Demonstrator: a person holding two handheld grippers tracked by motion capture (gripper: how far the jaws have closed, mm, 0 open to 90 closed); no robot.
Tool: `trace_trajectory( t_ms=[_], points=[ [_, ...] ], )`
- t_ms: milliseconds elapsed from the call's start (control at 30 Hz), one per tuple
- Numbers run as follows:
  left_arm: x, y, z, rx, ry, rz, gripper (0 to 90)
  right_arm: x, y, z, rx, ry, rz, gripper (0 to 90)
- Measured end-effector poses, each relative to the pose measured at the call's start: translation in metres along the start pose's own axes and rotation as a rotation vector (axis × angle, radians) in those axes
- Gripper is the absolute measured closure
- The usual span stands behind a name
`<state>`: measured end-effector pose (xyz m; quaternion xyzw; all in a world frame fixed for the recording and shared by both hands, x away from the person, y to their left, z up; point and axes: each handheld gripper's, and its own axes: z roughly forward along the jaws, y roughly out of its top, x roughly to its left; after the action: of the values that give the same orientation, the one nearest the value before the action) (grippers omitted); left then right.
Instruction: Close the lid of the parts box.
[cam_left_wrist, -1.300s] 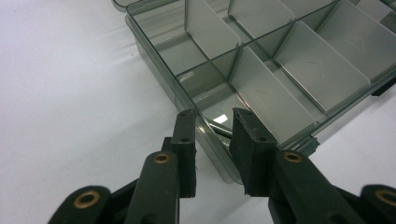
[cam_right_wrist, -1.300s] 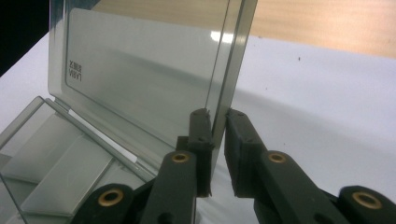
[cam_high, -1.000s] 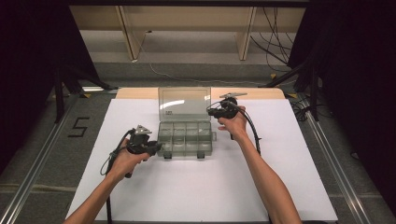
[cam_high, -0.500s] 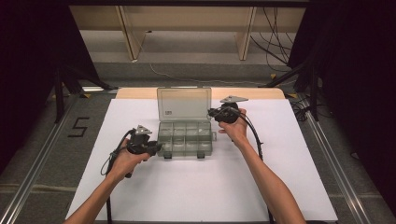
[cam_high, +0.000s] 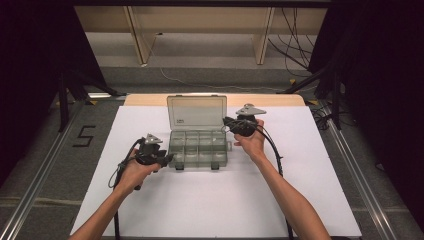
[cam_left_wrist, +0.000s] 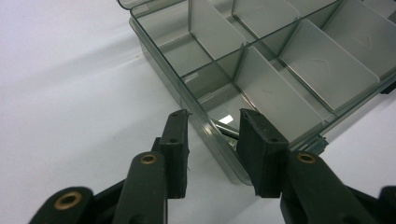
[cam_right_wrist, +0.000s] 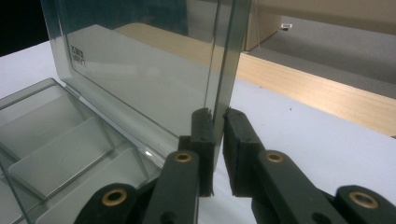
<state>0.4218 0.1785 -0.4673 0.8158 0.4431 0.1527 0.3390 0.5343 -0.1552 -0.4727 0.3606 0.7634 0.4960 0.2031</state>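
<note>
Right gripper (cam_right_wrist: 217, 116) jaws pinch the organizer box's (cam_high: 198, 148) upright lid (cam_right_wrist: 154, 70) edge, left gripper (cam_left_wrist: 212, 123) jaws just opened, straddling the corner wall; light, rigid, slick plastic—grip edges.

You can read a dark "5" (cam_high: 85, 135) on the grey floor, well off to the outer side of your left gripper (cam_high: 167, 159), beyond the white sheet's edge. On the lid (cam_right_wrist: 140, 74) that your right gripper (cam_right_wrist: 218, 114) pinches by its edge, a small block of dark print (cam_right_wrist: 77, 54) sits near the upper corner farthest from the jaws; the letters are too small and blurred to read.
</note>
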Motion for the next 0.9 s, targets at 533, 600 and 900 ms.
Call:
trace_trajectory(
  t_ms=[533, 600, 900],
  points=[
    [0.01, 0.036, -0.016, -0.157, 0.043, -0.112, 31.8, 0.002, -0.002, -0.002, -0.018, -0.016, -0.024, 83.7],
    [0.012, 0.045, -0.019, -0.166, 0.035, -0.107, 30.9, 0.003, -0.001, -0.004, 0.016, -0.01, -0.008, 83.7],
    [0.025, 0.087, -0.03, -0.277, 0.046, -0.129, 35.0, 0.004, -0.002, -0.002, -0.017, -0.019, -0.017, 83.6]
  ],
)
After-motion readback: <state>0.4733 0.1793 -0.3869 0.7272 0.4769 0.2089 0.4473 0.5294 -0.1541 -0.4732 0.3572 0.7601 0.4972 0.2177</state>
